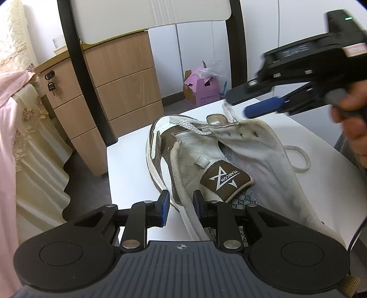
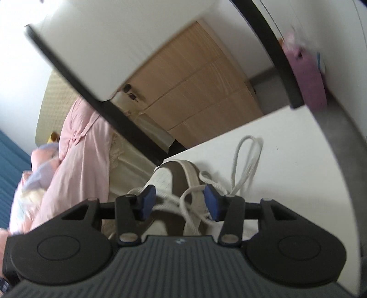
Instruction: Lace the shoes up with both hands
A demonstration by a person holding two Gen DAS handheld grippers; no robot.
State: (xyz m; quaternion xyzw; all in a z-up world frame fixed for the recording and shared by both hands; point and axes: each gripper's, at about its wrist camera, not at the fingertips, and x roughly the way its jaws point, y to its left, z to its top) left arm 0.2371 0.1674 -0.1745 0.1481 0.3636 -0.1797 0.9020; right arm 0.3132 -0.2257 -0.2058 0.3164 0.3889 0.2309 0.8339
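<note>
A white and brown shoe (image 1: pixel 183 146) lies on the white table (image 1: pixel 128 165), toe pointing away, its tongue label (image 1: pixel 226 178) facing up. My left gripper (image 1: pixel 181 204) is shut on the shoe's side wall near the collar. A white lace (image 1: pixel 195 127) crosses the lowest eyelets, and one loose loop (image 1: pixel 300 160) lies on the table to the right. My right gripper (image 1: pixel 238 104) hovers open above the toe end, held by a hand (image 1: pixel 353 119). In the right wrist view the right gripper (image 2: pixel 180 201) stands open over the shoe (image 2: pixel 165 176) and tangled lace (image 2: pixel 247 158).
A black-framed chair with a white back (image 1: pixel 151 18) stands just beyond the table. Behind it are a wooden drawer cabinet (image 1: pixel 123 80) and a pink box (image 1: pixel 201 87) on the floor. Pink and cream cloth (image 1: pixel 13 128) hangs at the left. The table's left edge (image 1: pixel 109 174) is near the shoe.
</note>
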